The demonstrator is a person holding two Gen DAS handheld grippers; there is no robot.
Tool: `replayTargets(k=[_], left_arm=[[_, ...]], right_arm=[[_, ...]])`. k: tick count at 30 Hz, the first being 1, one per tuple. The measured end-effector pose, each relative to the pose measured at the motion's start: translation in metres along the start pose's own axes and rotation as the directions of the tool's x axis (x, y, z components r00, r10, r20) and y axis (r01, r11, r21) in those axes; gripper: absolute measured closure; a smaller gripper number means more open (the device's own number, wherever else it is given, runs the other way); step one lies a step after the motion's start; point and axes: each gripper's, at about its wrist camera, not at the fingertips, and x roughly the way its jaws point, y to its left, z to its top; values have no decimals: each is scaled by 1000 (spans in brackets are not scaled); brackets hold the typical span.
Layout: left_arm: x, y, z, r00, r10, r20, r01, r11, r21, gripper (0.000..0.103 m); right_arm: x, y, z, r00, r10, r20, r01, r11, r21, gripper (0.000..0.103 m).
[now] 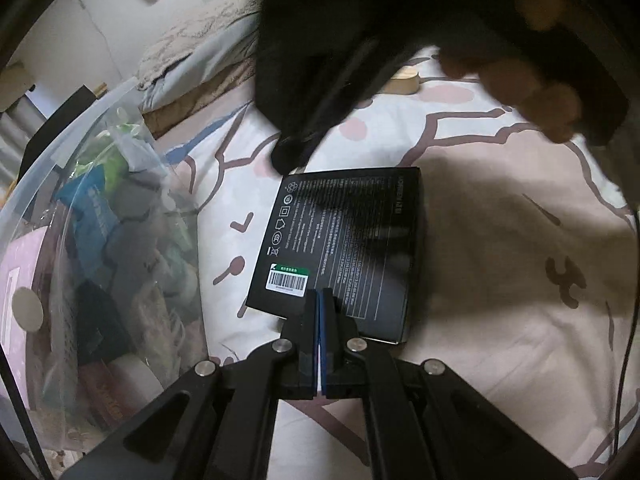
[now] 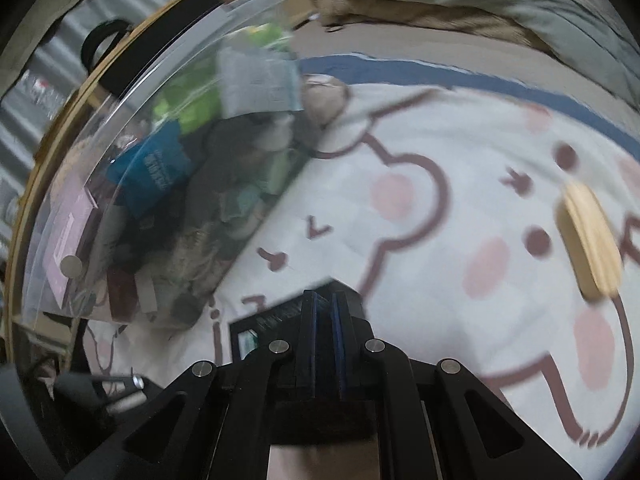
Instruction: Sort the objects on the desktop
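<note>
Left gripper (image 1: 320,294) is hanging over the near edge of a black box (image 1: 340,248), fingers clenched together with nothing between them. The box is lying flat on a cartoon-print sheet (image 1: 500,260), printed white text and a barcode label facing up. Just to its left, a clear plastic bin (image 1: 100,220) is sitting on the sheet, packed with mixed items: a blue packet, green packaging, a pink card.

Right gripper (image 1: 296,148) is showing in the left wrist view as a dark, blurred shape above the box's far edge, with a hand (image 1: 532,92) wrapped around its grip. In its own view the right gripper (image 2: 327,298) is pointing down at the sheet, jaws drawn in with a narrow slit between the blue pads; nothing is seen held. A corner of the box is peeking out beneath its fingers. A wooden disc (image 2: 592,240) is lying on the sheet to the right, well apart from the bin.
</note>
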Motion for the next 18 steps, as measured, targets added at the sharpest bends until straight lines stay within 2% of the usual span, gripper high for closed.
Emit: replayTargets(k=[5, 11, 13, 18], left_arm=[[-1, 6, 1, 999, -38, 25, 39, 999, -31, 102], [-2, 8, 1, 997, -70, 44, 72, 996, -48, 102], [-3, 8, 2, 996, -79, 50, 82, 995, -57, 102], [-7, 2, 5, 993, -103, 55, 107, 991, -78, 103]], right_arm=[[23, 28, 13, 999, -36, -27, 34, 995, -91, 93], [50, 28, 16, 993, -59, -101, 50, 994, -93, 93], [48, 24, 14, 995, -39, -96, 31, 996, -81, 93], [34, 15, 0, 992, -68, -108, 57, 993, -100, 93]])
